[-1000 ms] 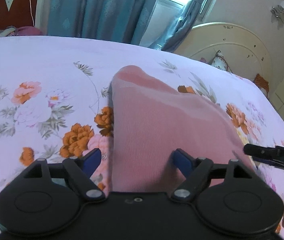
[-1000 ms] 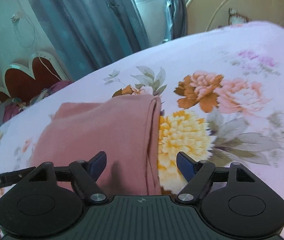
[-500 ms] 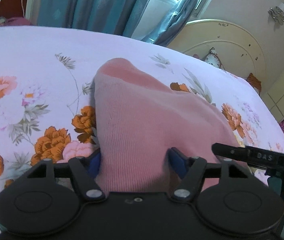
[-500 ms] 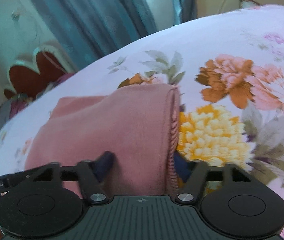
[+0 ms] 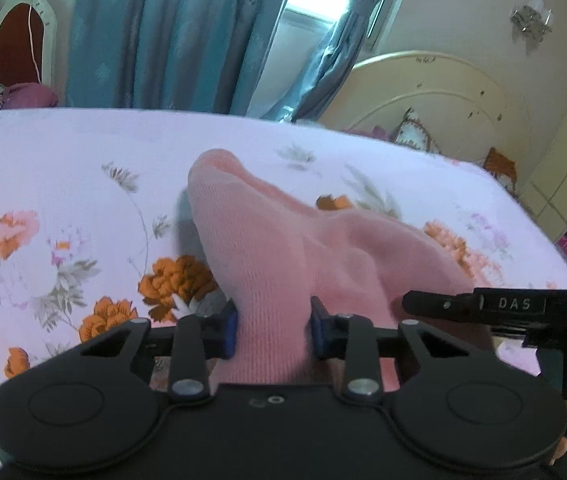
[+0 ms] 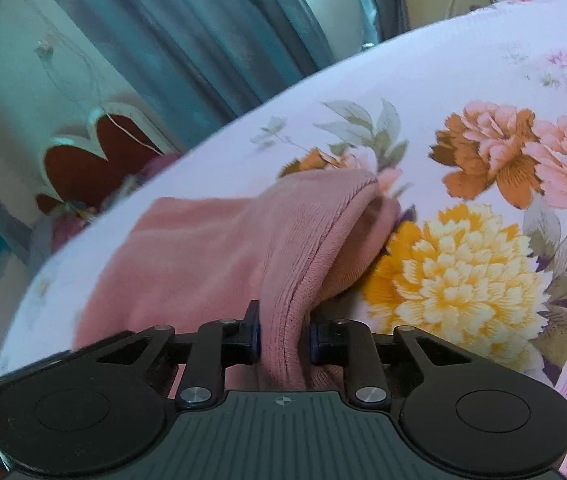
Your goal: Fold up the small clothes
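A pink knit garment lies on a floral bedsheet, well in from its edges. Its long axis runs from the near edge toward the curtained far side. The left gripper and right gripper are both closing, each pinching a near corner. No fold looks finished; the lifting and folding over remain.
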A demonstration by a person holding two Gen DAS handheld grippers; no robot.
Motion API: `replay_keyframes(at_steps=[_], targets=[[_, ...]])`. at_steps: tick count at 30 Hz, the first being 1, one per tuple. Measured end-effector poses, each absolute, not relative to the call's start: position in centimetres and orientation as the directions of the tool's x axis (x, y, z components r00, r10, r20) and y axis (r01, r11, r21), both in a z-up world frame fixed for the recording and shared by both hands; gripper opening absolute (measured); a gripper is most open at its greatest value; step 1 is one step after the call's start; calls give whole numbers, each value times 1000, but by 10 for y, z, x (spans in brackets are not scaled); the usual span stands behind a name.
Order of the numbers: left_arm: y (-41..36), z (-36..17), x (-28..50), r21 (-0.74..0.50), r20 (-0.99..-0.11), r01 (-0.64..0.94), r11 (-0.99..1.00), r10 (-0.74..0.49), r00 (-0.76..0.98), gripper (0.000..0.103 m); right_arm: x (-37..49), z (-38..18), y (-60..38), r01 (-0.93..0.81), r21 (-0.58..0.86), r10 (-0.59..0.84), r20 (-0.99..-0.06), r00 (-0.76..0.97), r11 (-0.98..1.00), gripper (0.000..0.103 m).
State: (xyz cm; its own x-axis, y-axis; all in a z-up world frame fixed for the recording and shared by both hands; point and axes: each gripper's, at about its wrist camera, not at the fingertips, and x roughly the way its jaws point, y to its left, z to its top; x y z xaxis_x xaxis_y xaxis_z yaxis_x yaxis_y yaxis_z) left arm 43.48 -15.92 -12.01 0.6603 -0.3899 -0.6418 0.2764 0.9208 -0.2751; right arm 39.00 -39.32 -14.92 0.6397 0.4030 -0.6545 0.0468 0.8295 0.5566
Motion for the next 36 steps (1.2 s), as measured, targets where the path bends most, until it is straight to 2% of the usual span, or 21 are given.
replay_keyframes(at_steps=[10, 20, 29, 36], targets=[[-125, -82, 415, -258, -600, 281, 924, -381, 703, 31, 384, -112, -343, -28, 619, 484, -584, 651, 785, 21], [12, -58, 390, -276, -555, 235, 932, -354, 753, 31, 388, -81, -203, -111, 643, 545, -530, 650, 758, 21], [171, -65, 401, -262, -575, 177, 949, -301, 761, 31, 411, -102, -28, -128, 665, 583, -525, 620, 735, 21], [239, -98, 420, -208, -602, 140, 968, -239, 762, 32, 440, -142, 54, -122, 624, 567, -590, 575, 772, 21]])
